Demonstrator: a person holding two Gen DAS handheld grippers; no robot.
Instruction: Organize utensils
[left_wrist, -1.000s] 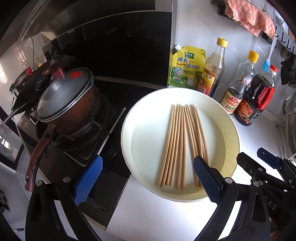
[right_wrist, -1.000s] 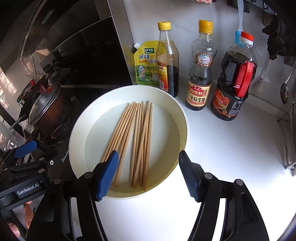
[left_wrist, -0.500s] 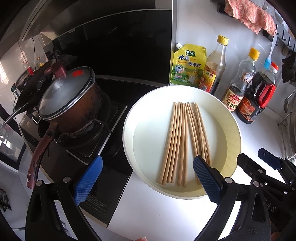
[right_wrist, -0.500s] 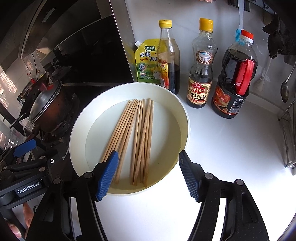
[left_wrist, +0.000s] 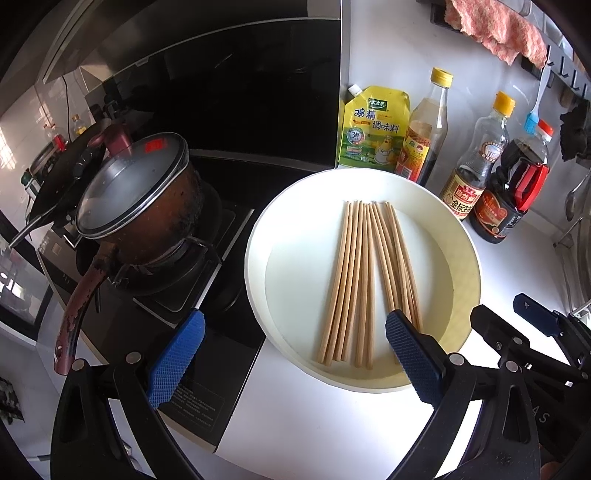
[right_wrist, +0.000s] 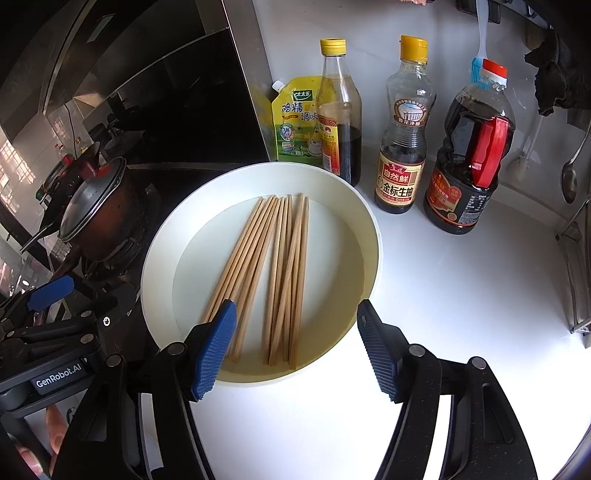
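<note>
On left view only, pink cloth (left_wrist: 495, 27)

left tool (left_wrist: 293, 360): angled down, fingers apart, empty | right tool (right_wrist: 297, 349): angled down, fingers apart, empty

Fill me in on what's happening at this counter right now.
A person holds two grippers over a white counter beside a stove, aiming to organize utensils. A bunch of wooden chopsticks lies loose in a round white plate, untouched. The left gripper and right gripper both hover above the plate's near edge, jaws open and empty. Sauce bottles and a yellow seasoning pouch stand behind the plate; a lidded pot sits on the burner.
</note>
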